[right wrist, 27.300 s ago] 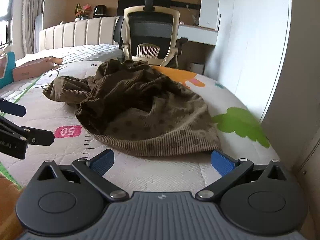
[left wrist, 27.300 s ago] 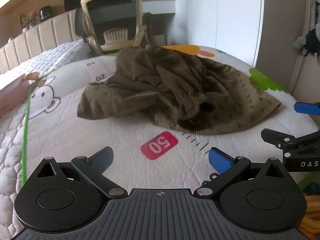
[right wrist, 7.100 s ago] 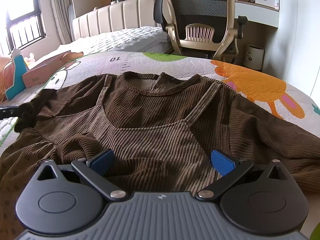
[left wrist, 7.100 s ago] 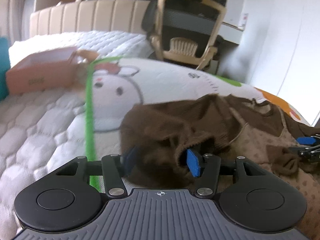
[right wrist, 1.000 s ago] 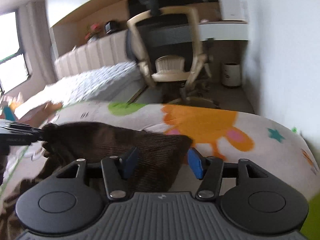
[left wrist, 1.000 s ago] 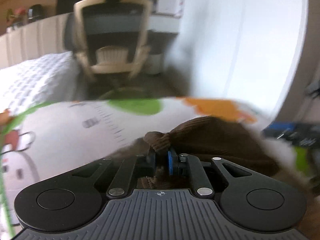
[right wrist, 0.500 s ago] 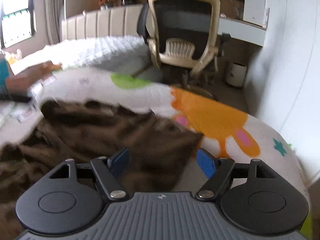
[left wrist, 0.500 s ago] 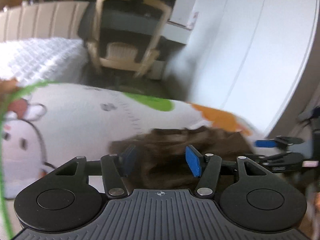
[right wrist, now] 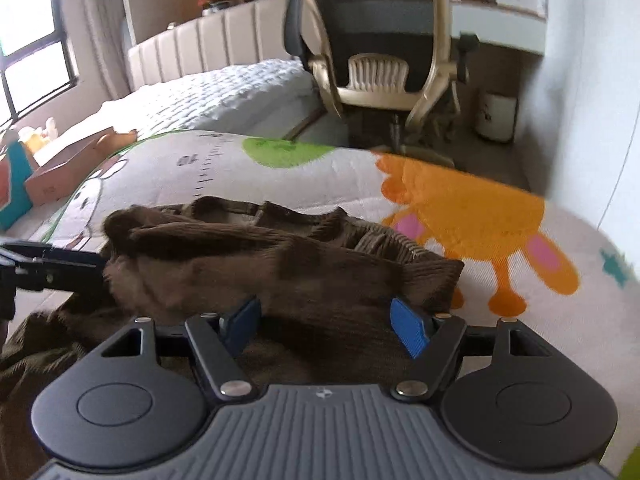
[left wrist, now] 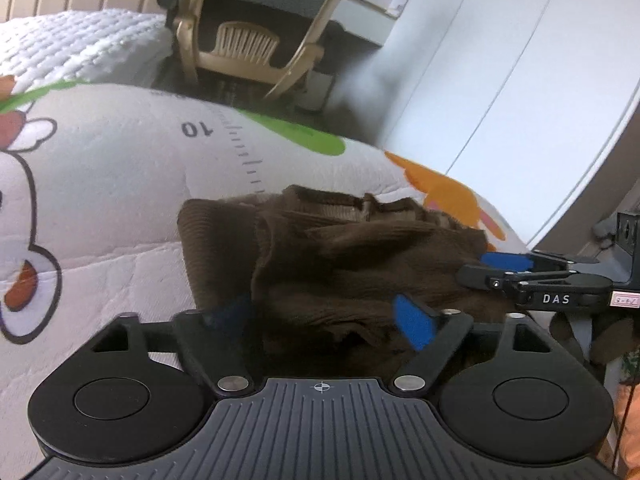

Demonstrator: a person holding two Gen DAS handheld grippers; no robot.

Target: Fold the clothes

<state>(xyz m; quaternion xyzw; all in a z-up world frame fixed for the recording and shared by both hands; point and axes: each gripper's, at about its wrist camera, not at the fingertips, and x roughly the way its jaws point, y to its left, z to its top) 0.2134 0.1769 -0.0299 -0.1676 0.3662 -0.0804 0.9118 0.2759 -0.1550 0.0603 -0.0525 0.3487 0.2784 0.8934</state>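
The bed (right wrist: 320, 184) with cartoon pictures holds the brown top (right wrist: 280, 264), bunched in a soft heap. It looks floppy and light, so grab an edge or sleeve end. The left tongs (left wrist: 324, 316) and right tongs (right wrist: 324, 320) are both wide, holding nothing.

A beige mesh office chair (right wrist: 380, 36) stands at the far end beside a white quilted bed (right wrist: 224, 96) with a padded headboard (right wrist: 208, 44), daylight entering through a window (right wrist: 32, 68) at far left.
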